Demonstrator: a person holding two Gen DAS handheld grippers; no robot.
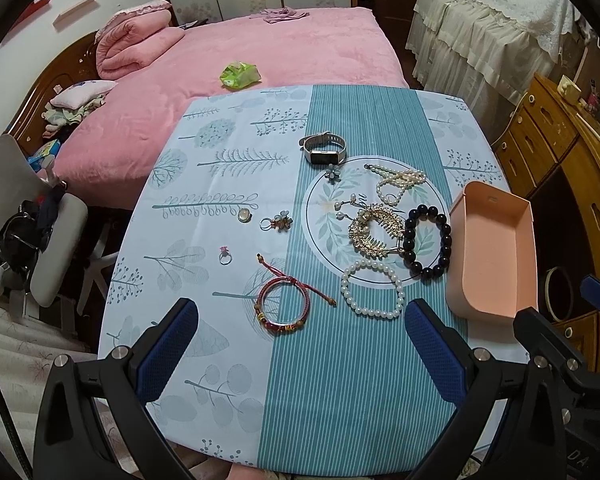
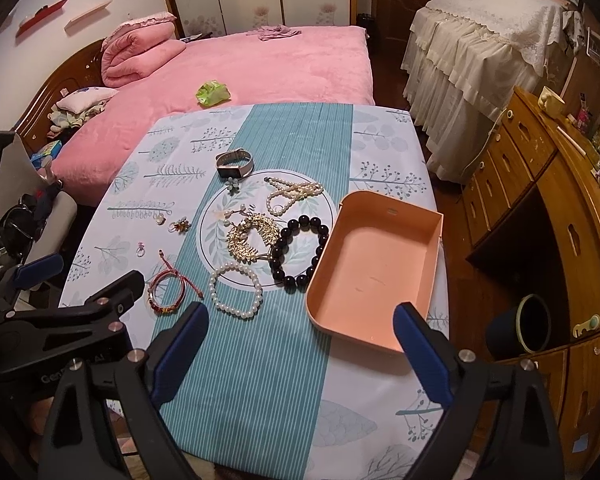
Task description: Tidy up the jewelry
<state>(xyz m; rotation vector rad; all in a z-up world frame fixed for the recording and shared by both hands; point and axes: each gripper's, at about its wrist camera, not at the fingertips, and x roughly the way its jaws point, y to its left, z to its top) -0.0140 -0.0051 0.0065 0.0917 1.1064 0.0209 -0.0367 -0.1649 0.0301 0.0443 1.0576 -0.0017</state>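
Jewelry lies spread over the teal-and-white tablecloth (image 1: 340, 380). A red cord bracelet (image 1: 280, 326) and a white pearl bracelet (image 1: 398, 284) are nearest my left gripper (image 1: 302, 306), which hovers open and empty just short of them. Beyond lie a black bead bracelet (image 1: 444, 240), a gold hair comb (image 1: 374, 232), a pearl necklace (image 1: 400, 180), a watch (image 1: 324, 152) and small rings (image 1: 225, 257). An empty pink tray (image 2: 372, 272) sits at the table's right side. My right gripper (image 2: 300, 312) is open and empty, straddling the tray's near left corner from above.
A pink bed (image 1: 260, 52) with a green bundle (image 1: 239, 75) runs behind the table. A wooden dresser (image 2: 540, 184) stands to the right, and a dark bucket (image 2: 530, 326) is on the floor beside it. A grey chair (image 1: 40, 240) stands at the left.
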